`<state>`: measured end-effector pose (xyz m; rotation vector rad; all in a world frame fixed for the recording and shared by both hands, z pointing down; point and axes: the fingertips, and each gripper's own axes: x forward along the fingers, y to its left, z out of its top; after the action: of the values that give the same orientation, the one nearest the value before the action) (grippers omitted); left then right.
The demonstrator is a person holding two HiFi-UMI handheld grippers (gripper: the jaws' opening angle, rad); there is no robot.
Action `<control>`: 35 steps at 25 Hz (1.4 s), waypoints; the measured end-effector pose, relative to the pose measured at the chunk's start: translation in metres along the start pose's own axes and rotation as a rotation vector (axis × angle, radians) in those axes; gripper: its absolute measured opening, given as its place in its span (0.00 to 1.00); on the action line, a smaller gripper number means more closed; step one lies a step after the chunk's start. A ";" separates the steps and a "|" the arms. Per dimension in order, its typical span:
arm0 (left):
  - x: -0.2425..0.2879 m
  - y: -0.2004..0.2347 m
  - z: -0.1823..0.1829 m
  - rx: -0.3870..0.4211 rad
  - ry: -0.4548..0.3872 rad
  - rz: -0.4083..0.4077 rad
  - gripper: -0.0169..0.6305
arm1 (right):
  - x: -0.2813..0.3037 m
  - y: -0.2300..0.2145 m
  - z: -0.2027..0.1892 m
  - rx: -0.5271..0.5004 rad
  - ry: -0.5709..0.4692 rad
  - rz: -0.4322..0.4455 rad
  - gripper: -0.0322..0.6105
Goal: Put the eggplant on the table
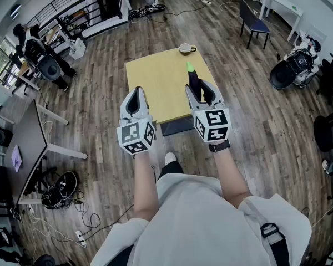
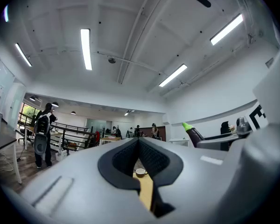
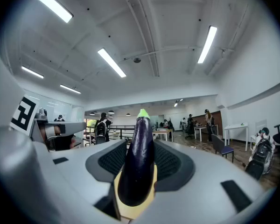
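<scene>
A dark purple eggplant [image 3: 137, 160] with a bright green tip is clamped between the jaws of my right gripper [image 1: 202, 94], its tip pointing forward and up. In the head view the eggplant [image 1: 192, 77] hangs over the near right part of the yellow table [image 1: 158, 79]. My left gripper [image 1: 136, 102] is held level beside it, over the table's near left edge, with its jaws closed together and nothing in them. From the left gripper view the eggplant [image 2: 192, 133] shows off to the right.
A white cup on a saucer [image 1: 186, 49] stands at the table's far edge. Wooden floor surrounds the table. A grey desk [image 1: 28, 143] is at the left, a blue chair [image 1: 254, 22] at the far right, and bags and cables lie on the floor.
</scene>
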<state>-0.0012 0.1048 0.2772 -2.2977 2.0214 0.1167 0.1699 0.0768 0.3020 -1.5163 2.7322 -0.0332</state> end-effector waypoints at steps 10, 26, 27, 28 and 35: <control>0.044 0.047 -0.041 -0.040 0.036 0.001 0.04 | 0.065 0.010 -0.028 -0.006 0.052 0.008 0.34; 0.210 0.163 -0.025 -0.050 -0.023 -0.054 0.04 | 0.261 0.024 -0.001 -0.049 0.025 -0.022 0.34; 0.217 0.168 -0.028 -0.050 -0.021 -0.058 0.04 | 0.270 0.025 -0.002 -0.051 0.024 -0.025 0.34; 0.223 0.173 -0.031 -0.050 -0.018 -0.061 0.04 | 0.279 0.025 -0.002 -0.052 0.024 -0.027 0.34; 0.269 0.203 -0.045 -0.030 -0.009 -0.093 0.04 | 0.335 0.023 -0.010 -0.048 0.026 -0.060 0.34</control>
<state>-0.1681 -0.1915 0.2905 -2.3999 1.9179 0.1526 -0.0269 -0.1956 0.3096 -1.6207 2.7264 0.0113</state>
